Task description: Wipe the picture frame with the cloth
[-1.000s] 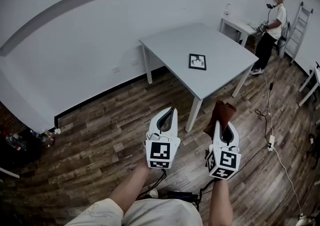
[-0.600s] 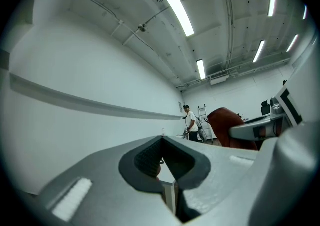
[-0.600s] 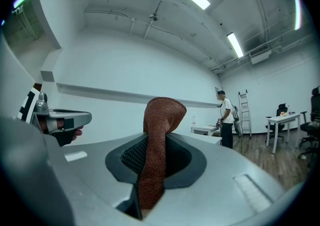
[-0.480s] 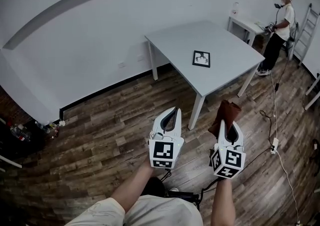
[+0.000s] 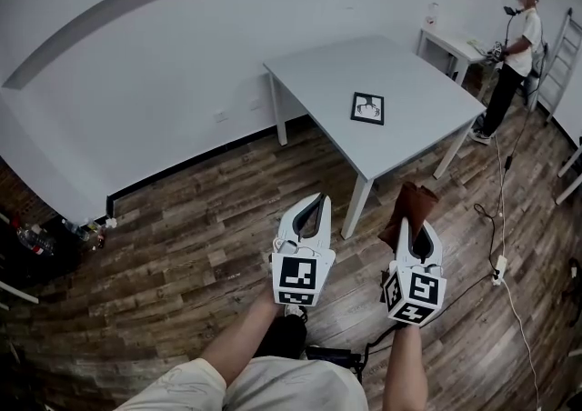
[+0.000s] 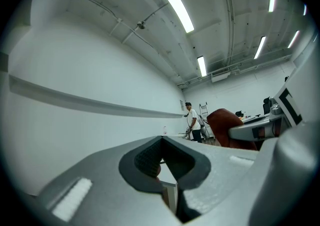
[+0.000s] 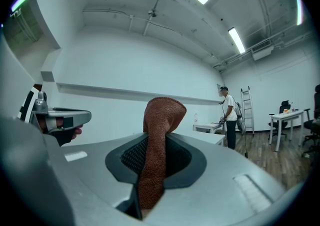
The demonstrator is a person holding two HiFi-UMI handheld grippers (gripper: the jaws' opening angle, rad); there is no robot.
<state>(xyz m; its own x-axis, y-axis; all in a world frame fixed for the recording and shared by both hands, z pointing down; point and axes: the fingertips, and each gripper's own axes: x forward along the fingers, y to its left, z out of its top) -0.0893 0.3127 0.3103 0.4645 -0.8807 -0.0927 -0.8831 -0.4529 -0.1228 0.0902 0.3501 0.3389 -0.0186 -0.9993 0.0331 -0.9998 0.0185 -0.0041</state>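
one frame (image 5: 367,108), one cloth (image 5: 415,207), two tables (image 5: 336,82) (image 5: 447,42)

Your table (image 5: 414,91) stands ahead of you, with the picture frame (image 5: 367,108) lying near its middle. Before its near corner, the cloth (image 5: 414,202) sits between the jaws of your right gripper (image 5: 414,229), to the right of your left gripper (image 5: 312,205). A person (image 5: 514,45) stands beyond the table's right corner.

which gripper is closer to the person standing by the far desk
Right. The right gripper, shut on the cloth, has the person far ahead to its right. The left gripper is beside it on the far side, further away.
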